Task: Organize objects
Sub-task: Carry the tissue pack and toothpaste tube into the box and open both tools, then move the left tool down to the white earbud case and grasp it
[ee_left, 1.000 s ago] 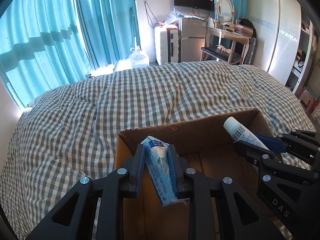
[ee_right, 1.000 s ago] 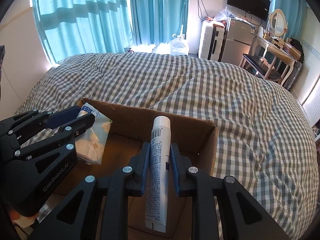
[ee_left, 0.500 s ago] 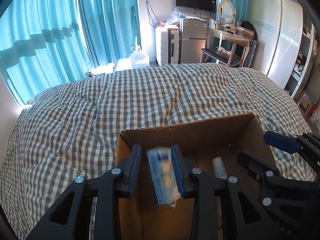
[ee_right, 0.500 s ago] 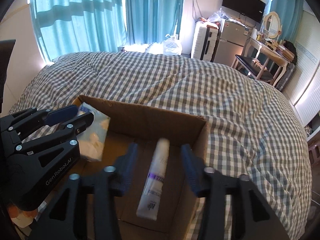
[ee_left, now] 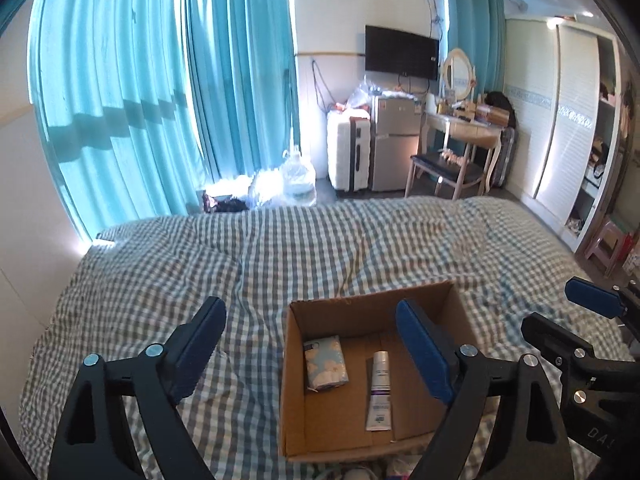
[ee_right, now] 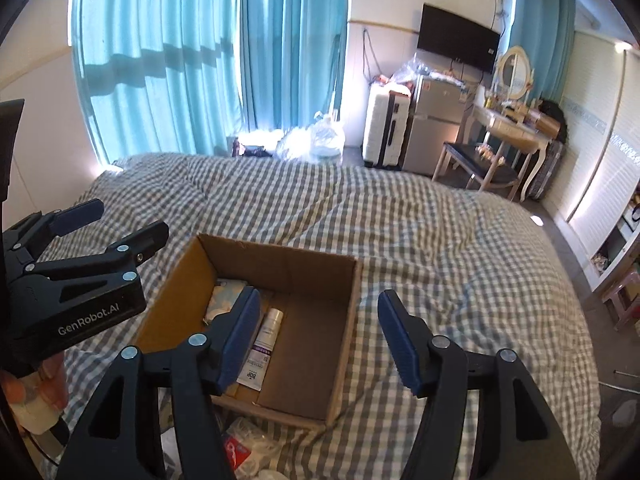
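An open cardboard box (ee_left: pixel 296 364) sits on the checked bed, also in the right wrist view (ee_right: pixel 344 320). Inside lie a tissue pack (ee_left: pixel 325 362) on the left and a white tube (ee_left: pixel 380 392) beside it; both show in the right wrist view, the tissue pack (ee_right: pixel 224 300) partly hidden and the tube (ee_right: pixel 264 344). My left gripper (ee_left: pixel 316 344) is open and empty, raised above the box. My right gripper (ee_right: pixel 320 340) is open and empty above the box; it shows at the right of the left wrist view (ee_left: pixel 560 316).
The checked duvet (ee_left: pixel 320 248) covers the bed around the box. Loose packets (ee_right: pixel 244 448) lie at the bed's near edge below the box. Curtains, a suitcase, a small fridge and a dressing table stand beyond the bed.
Both grippers opened and let go: the tissue pack and the tube dropped into the box. Both grippers then rose and pulled back from it.
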`<state>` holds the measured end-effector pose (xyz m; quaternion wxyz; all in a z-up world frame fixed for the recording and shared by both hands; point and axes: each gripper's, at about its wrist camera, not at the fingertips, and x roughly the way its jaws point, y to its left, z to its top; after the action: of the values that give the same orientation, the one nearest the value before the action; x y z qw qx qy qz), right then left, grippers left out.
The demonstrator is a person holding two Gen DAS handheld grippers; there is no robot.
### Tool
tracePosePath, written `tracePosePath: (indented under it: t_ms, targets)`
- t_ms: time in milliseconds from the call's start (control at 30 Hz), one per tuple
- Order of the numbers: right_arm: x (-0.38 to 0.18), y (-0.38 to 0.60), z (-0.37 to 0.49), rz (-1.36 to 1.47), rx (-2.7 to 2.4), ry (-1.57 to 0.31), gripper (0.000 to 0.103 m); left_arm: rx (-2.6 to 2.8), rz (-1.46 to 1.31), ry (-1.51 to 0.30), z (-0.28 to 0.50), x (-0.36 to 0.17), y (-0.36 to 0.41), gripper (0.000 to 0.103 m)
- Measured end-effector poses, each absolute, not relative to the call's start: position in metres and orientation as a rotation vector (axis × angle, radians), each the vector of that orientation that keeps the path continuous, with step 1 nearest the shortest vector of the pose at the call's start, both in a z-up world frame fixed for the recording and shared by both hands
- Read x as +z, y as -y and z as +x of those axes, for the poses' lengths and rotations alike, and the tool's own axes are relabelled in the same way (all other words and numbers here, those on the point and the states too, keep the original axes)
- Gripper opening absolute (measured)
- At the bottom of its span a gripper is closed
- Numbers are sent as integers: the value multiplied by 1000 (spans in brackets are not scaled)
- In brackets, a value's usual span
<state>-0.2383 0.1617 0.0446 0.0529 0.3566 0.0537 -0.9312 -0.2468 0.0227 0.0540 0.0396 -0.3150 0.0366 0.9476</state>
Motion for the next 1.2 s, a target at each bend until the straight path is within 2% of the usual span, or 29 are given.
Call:
tracePosePath:
  t_ms: [200,333,533,933,1200]
  targets:
    - [105,-165,-174,906,-2914,-160,73,2942,-802,-172,-185,107,-26,100]
    - [131,-166,-129,816,-2929,-175,78,2962,-765,-180,-149,128,-24,101]
    - [143,-166,-79,768,-2934,-205,79,2999,-720,-153,-106,142,-15,101]
    - [122,-164,-37,755,-2896,-210,79,3065,-731,-160,-63,115,0,102]
    - [81,-162,-39,789,-2865,-226,79,3069,-827,-166,-55,57,1,102]
